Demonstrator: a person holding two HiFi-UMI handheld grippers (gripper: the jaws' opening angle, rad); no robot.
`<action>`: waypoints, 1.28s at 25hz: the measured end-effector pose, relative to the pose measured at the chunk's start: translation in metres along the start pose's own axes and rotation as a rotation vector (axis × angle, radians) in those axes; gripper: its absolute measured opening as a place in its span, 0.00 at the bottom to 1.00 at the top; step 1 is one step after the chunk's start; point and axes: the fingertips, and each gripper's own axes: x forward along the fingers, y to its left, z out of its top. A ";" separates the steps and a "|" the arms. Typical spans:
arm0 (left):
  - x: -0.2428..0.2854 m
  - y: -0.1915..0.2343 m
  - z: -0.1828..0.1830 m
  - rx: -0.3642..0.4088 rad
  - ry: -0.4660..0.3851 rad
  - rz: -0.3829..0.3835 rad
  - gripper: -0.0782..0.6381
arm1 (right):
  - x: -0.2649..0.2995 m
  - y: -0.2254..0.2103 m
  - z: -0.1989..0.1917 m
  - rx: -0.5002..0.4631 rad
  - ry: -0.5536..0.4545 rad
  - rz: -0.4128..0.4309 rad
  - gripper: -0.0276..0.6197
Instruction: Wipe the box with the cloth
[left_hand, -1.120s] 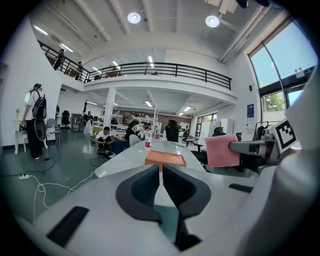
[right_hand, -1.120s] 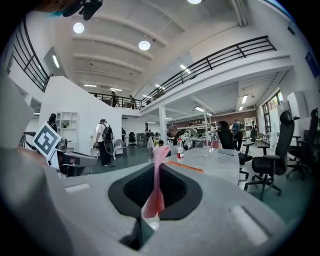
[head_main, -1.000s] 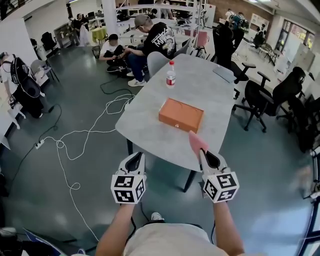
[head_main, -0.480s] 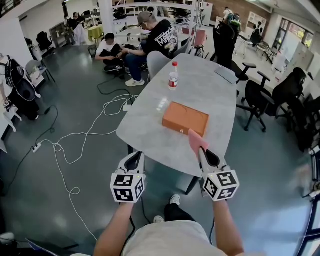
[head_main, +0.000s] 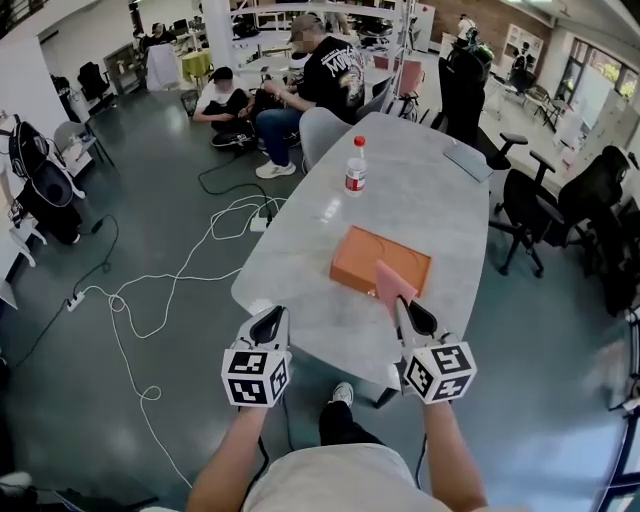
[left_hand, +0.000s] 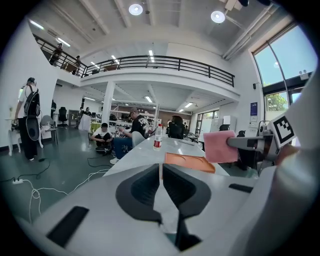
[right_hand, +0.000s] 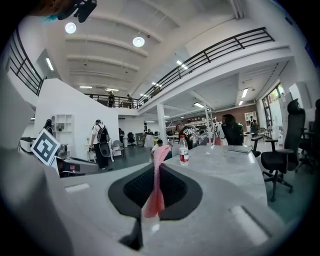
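An orange flat box (head_main: 381, 261) lies on the grey table (head_main: 420, 190); the left gripper view shows the box (left_hand: 190, 162) ahead. My right gripper (head_main: 404, 306) is shut on a pink cloth (head_main: 393, 283) that sticks up from its jaws, just short of the box's near edge. In the right gripper view the cloth (right_hand: 158, 172) stands upright, pinched between the jaws. My left gripper (head_main: 268, 318) is shut with nothing in it, held off the table's near left corner. The left gripper view also catches the cloth (left_hand: 219, 146) and the right gripper (left_hand: 257, 144).
A water bottle (head_main: 355, 166) with a red cap stands on the table's far part, and a laptop (head_main: 468, 160) lies at the far right. Office chairs (head_main: 530, 215) stand right of the table. White cables (head_main: 170, 285) trail over the floor at left. People sit beyond the table's far end.
The table and box have come closer in the head view, and both grippers keep the same pose. The cloth now overlaps the box's near edge in that view.
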 end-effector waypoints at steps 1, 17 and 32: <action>0.010 0.003 0.005 -0.001 0.001 0.003 0.15 | 0.010 -0.005 0.002 0.002 0.003 0.005 0.07; 0.145 0.021 0.041 0.015 0.072 0.017 0.15 | 0.135 -0.075 0.013 0.137 0.060 0.080 0.07; 0.197 0.038 0.049 0.049 0.116 -0.063 0.15 | 0.181 -0.080 0.012 0.317 0.077 0.089 0.07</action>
